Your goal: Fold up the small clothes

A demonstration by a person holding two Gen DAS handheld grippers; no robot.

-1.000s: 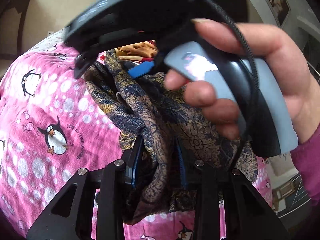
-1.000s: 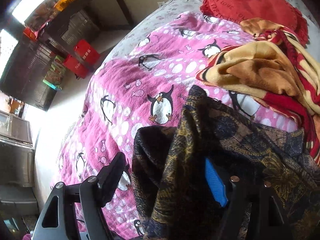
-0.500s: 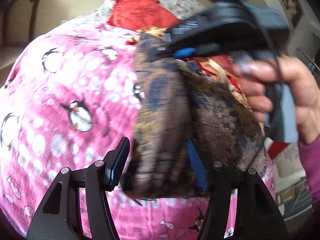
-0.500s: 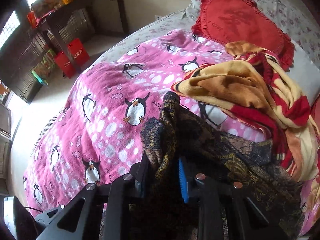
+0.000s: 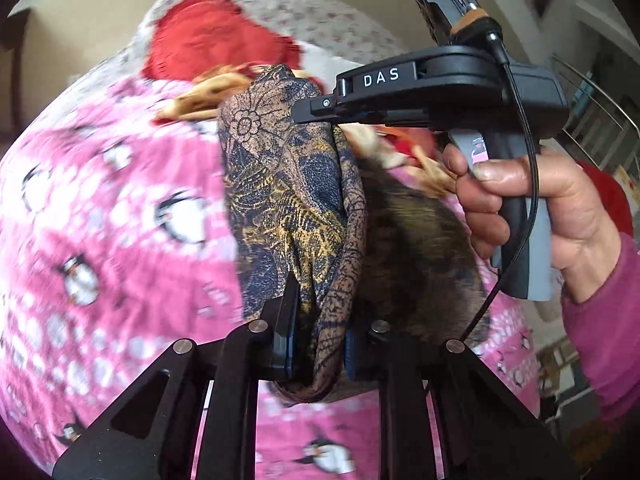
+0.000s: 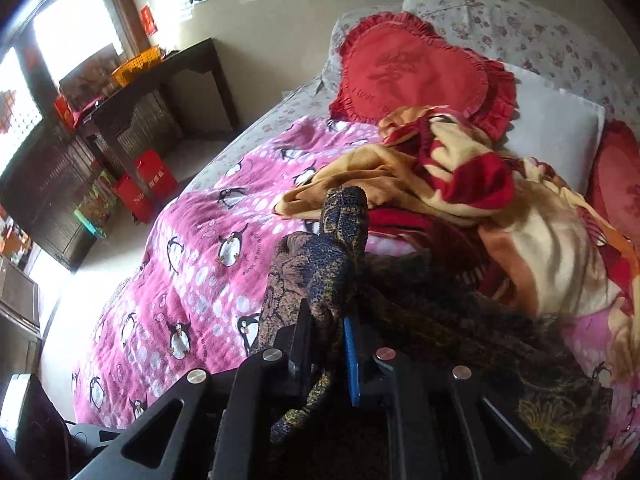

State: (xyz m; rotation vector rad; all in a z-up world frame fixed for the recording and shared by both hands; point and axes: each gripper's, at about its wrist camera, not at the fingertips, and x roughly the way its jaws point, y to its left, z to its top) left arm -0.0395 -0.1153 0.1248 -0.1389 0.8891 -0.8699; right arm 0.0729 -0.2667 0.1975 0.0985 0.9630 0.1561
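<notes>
Your left claw (image 5: pixel 318 334) has just been closing and now pinches a bunched fold of the dark blue and gold patterned garment (image 5: pixel 292 184), the cloth squeezed between its pads. Your right claw (image 6: pixel 326 344) has also just been closing and grips another bunch of the same garment (image 6: pixel 320 264), which stretches up between the two claws above the pink penguin bedspread (image 6: pixel 192 264). Your right hand (image 5: pixel 532 208) wraps the grey handle. Beside the garment lies a crumpled red and cream blanket (image 6: pixel 460 176), with a red heart cushion (image 6: pixel 412 76) behind it on the bed
</notes>
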